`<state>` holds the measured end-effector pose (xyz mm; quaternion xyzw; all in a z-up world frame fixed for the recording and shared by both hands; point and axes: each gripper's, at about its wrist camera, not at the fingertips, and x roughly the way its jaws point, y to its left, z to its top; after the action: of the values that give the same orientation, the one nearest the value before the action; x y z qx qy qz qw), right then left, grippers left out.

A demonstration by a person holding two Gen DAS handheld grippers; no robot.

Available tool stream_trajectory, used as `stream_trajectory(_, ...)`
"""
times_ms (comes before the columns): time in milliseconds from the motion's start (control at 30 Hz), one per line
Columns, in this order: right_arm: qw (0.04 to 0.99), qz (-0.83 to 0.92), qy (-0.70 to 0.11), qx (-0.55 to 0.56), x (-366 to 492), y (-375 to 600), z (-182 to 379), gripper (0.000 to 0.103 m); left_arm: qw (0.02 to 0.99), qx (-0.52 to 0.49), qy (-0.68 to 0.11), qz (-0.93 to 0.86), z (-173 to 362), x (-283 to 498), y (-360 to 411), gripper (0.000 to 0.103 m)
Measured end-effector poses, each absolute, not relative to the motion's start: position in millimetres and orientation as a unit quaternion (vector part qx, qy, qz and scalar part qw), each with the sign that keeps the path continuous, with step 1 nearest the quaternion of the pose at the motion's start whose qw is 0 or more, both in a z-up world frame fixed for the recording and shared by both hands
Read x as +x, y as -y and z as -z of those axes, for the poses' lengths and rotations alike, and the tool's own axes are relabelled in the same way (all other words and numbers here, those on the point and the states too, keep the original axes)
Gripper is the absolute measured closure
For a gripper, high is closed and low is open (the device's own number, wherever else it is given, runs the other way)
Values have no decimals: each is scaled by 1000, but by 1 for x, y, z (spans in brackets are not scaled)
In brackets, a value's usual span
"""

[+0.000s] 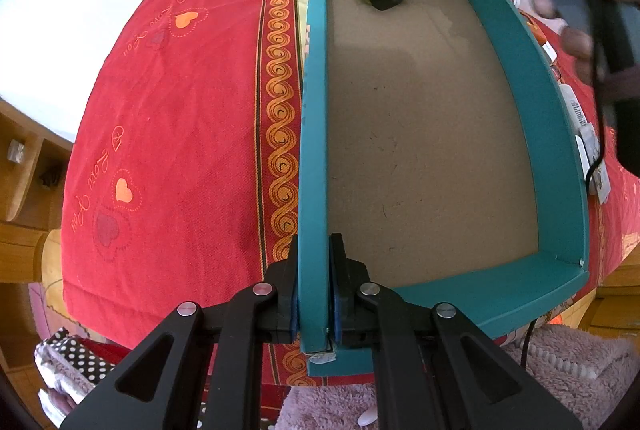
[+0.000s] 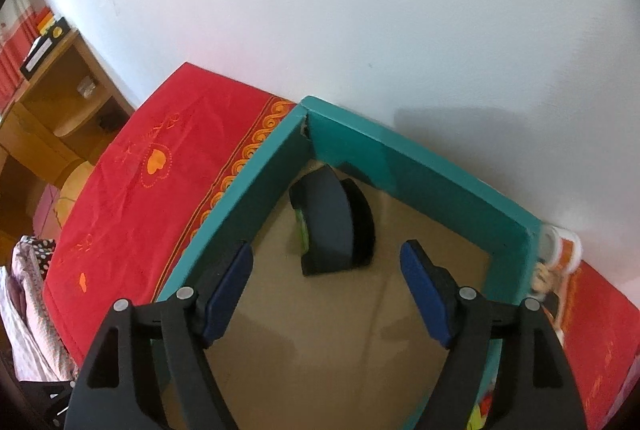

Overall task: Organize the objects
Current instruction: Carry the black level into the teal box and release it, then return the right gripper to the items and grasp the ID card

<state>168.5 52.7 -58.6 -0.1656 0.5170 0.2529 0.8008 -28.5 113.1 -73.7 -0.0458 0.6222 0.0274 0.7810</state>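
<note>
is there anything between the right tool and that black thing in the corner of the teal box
No. In the right wrist view, only bare brown floor of the teal box lies between the open right tool and the black object.

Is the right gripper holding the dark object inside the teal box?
No. The right gripper stands open above the box floor, and the dark object sits apart from it in the teal box corner.

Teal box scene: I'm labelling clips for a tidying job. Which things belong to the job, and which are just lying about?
In the job:
- teal box, wall clamped by left gripper
- black object in the box's far corner
- right gripper, open above it
- packets beside the box, likely next

Lying about:
- red cloth
- wooden shelf
- pink rug
</note>
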Motion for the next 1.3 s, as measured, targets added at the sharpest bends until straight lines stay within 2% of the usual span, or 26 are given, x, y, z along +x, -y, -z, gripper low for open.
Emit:
stream_trajectory(267, 817, -236, -501, -158, 144, -22, 28, 26, 781, -46, -622, -28, 74, -29, -113, 92)
stream_trajectory(567, 831, -207, -501, -124, 120, 61, 5, 26, 780, -44, -624, -25, 73, -27, -113, 92)
stream_trajectory(833, 828, -128, -542, -66, 106, 146, 25, 26, 777, -36, -628, -24, 73, -25, -109, 92)
stream_trajectory(1300, 796, -79, -597, -54, 77, 200, 67, 26, 774, -31, -632, -24, 77, -21, -105, 92)
